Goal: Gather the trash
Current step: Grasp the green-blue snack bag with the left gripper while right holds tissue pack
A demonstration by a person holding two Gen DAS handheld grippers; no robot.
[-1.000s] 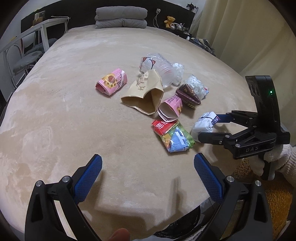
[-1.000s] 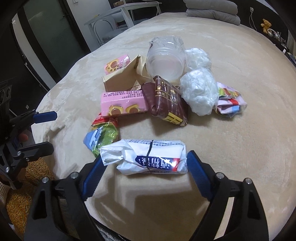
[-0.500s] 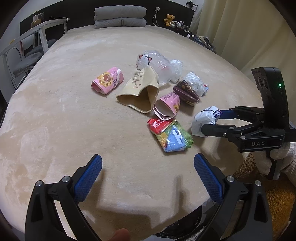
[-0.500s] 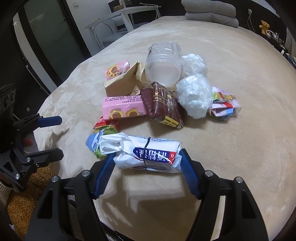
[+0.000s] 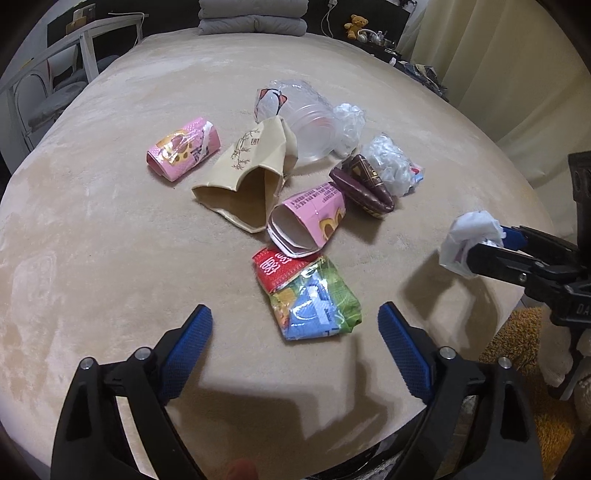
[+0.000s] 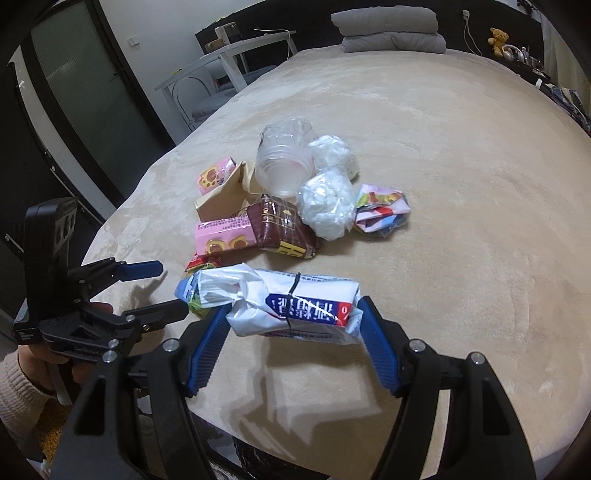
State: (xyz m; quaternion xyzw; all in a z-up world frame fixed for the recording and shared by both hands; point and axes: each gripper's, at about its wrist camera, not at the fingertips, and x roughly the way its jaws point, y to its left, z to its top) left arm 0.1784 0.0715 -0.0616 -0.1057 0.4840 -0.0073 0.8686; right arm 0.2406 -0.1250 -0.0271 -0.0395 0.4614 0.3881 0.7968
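Note:
Trash lies in a pile on the beige bed. My right gripper is shut on a white tissue packet and holds it lifted above the bed edge; the packet also shows in the left wrist view. My left gripper is open and empty, just short of a red and green wrapper. Beyond it lie a pink carton, a beige paper bag, a pink packet, a brown wrapper and a clear plastic cup.
White crumpled plastic and a colourful folded wrapper lie to the right of the pile. Folded grey bedding is at the far end. A white desk and chair stand to the left, curtains to the right.
My right gripper closed on the tissue packet and lifted it off the bed, toward the edge. My left gripper moved forward, closer to the red and green wrapper.

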